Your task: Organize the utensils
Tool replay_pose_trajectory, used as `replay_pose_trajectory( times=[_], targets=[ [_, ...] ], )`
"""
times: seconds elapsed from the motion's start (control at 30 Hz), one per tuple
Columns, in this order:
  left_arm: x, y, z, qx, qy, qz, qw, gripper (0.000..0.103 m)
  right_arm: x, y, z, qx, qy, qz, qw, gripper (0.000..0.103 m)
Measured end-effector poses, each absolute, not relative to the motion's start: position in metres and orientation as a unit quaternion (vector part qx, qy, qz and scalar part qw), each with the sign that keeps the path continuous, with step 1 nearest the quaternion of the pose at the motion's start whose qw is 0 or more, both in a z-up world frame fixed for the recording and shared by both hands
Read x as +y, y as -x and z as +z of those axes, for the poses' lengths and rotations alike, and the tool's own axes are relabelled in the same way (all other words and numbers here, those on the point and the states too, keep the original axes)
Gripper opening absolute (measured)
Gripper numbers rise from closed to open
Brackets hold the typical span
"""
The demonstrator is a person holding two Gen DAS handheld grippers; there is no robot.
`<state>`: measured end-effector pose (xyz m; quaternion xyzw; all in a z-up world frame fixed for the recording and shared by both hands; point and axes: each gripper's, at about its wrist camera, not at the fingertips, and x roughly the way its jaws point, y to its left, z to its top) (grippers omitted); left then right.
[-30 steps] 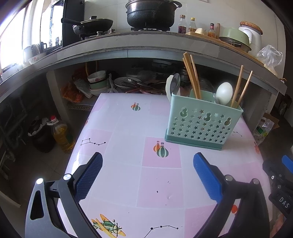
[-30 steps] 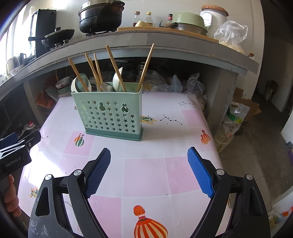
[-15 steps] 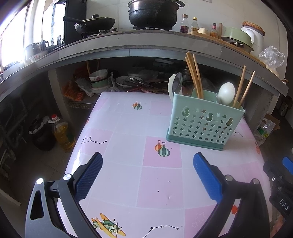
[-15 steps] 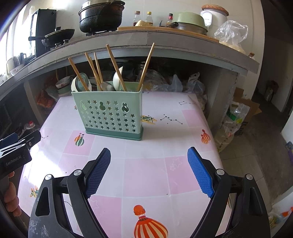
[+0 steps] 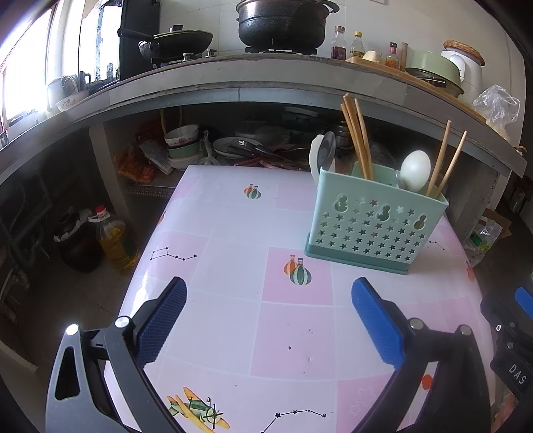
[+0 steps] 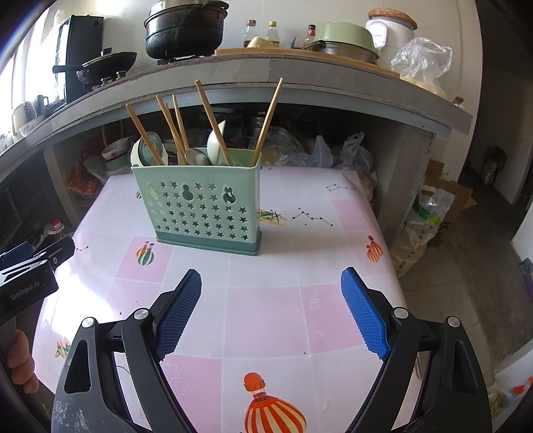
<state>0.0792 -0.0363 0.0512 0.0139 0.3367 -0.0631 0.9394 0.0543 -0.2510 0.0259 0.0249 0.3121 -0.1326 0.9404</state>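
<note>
A mint-green utensil caddy (image 5: 373,223) with star cut-outs stands on the pink-and-white table (image 5: 233,319); it also shows in the right wrist view (image 6: 203,210). It holds several wooden chopsticks (image 6: 213,123), white spoons (image 5: 414,170) and a metal spoon (image 6: 195,156). My left gripper (image 5: 268,321) is open and empty, above the table in front of and left of the caddy. My right gripper (image 6: 270,311) is open and empty, in front of the caddy.
A concrete kitchen counter (image 5: 266,83) with a black pot (image 5: 283,21), wok and bottles runs behind the table. Bowls and plates (image 5: 186,146) sit under it. An oil bottle (image 5: 113,238) stands on the floor at left. Bags (image 6: 429,216) lie at right.
The left wrist view has shifted slightly, so the caddy sits a little lower and to the right. The right gripper has not moved. Both stay open.
</note>
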Motion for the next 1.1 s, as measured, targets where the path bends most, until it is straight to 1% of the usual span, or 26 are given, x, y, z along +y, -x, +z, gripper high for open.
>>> replay_pose_trajectory(
  times=[1.1],
  targets=[
    [-0.0393,-0.078,0.0493,0.339,-0.016,-0.066,0.938,0.097,-0.2511,-0.0553,0.025,0.312,-0.024,-0.132,0.94,0.082]
  ],
)
